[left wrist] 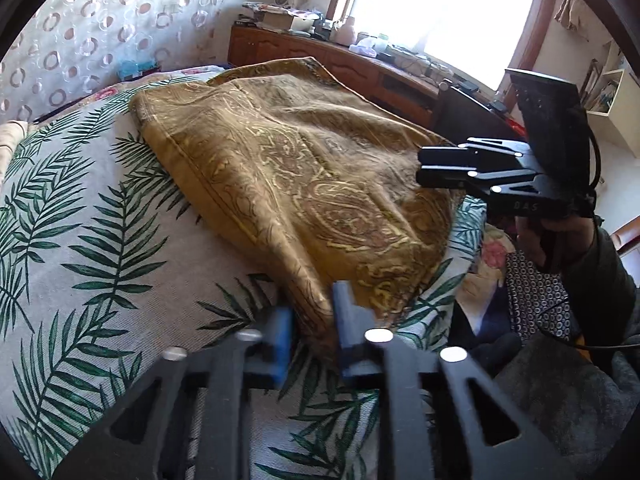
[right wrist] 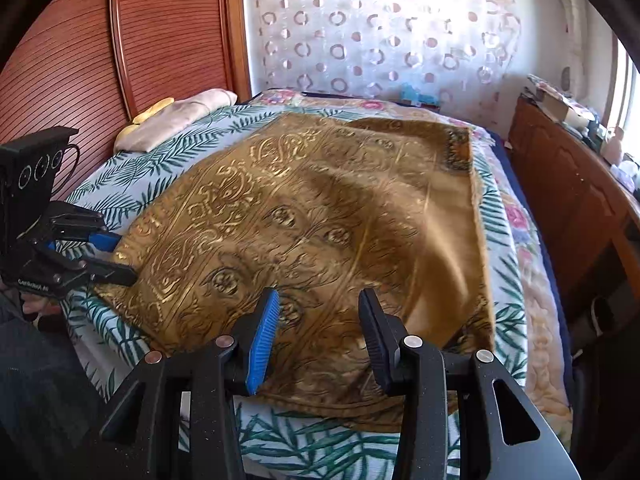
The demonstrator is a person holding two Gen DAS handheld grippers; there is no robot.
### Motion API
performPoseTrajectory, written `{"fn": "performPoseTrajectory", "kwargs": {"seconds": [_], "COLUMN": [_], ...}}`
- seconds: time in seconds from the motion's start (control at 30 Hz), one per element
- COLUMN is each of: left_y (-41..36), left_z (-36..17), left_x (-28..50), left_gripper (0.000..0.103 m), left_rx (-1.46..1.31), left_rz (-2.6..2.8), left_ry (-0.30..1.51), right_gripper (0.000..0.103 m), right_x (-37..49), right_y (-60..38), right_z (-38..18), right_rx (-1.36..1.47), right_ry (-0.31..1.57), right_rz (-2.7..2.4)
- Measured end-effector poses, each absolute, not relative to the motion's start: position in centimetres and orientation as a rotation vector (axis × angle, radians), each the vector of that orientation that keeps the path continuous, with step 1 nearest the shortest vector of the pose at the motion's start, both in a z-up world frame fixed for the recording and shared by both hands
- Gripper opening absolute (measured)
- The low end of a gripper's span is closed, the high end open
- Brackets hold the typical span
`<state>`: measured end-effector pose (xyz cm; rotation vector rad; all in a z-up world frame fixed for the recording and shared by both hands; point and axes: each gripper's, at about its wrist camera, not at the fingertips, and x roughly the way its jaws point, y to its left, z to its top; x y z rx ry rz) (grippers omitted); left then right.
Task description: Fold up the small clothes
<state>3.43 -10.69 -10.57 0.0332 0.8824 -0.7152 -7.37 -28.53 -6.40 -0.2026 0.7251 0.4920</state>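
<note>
Now the golden-brown paisley-patterned cloth lies spread, a little wrinkled, on the bed with the palm-leaf printed cover; my left gripper has its jaws narrowly apart around a raised near fold of the cloth; my right gripper hovers over it, jaws wide.

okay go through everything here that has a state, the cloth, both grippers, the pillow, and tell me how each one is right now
gold paisley cloth: partly folded, wrinkled, lying on the leaf-print bedspread.
left gripper: jaws around the cloth's near corner, not fully closed.
right gripper: open, above the cloth.
pillow: lying flat by the headboard.
</note>
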Motion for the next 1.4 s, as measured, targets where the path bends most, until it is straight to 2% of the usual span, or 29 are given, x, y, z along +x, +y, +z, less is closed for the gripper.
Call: {"fn": "performPoseTrajectory", "kwargs": {"seconds": [0.1, 0.17, 0.27, 0.47, 1.03, 1.07, 1.13, 1.17, 1.2, 1.4], "left_y": [-10.9, -10.8, -10.9, -11.6, -10.5, -10.4, -10.4, -10.3, -10.2, -9.5], "left_z": [-9.3, -7.6, -5.2, -3.1, -3.1, -3.1, -3.1, -3.1, -3.1, -2.6], "left_x": [3.6, 4.1, 5.1, 7.5, 9.5, 9.6, 9.6, 9.6, 9.7, 10.8], "left_gripper": [0.007, 0.007, 0.007, 0.007, 0.007, 0.007, 0.007, 0.007, 0.007, 0.007], "left_rx": [0.026, -0.01, -0.02, -0.045, -0.09, -0.095, -0.098, -0.099, -0.098, -0.083], "left_rz": [-0.723, -0.724, -0.692, -0.664, -0.607, -0.606, -0.604, -0.602, -0.597, -0.533], "left_ry": [0.848, 0.806, 0.731, 0.679, 0.672, 0.67, 0.671, 0.67, 0.67, 0.652], "right_gripper": [0.044, 0.053, 0.058, 0.06, 0.061, 0.049, 0.034, 0.017, 0.011, 0.007], "right_x": [-7.7, -8.1, -8.8, -9.9, -7.2, -7.1, -6.9, -6.7, -6.6, -4.2], "right_y": [-28.4, -28.3, -28.2, -27.9, -29.0, -29.0, -28.8, -28.8, -28.7, -27.9], "right_z": [-5.8, -5.3, -5.1, -5.1, -7.6, -7.6, -7.5, -7.3, -6.9, -2.7], "right_rx": [-0.198, -0.199, -0.203, -0.206, -0.282, -0.293, -0.308, -0.316, -0.323, -0.348], "right_ry": [0.721, 0.709, 0.696, 0.683, 0.771, 0.769, 0.763, 0.751, 0.734, 0.613], "right_rz": [0.513, 0.522, 0.537, 0.568, 0.477, 0.476, 0.484, 0.488, 0.489, 0.484]}}
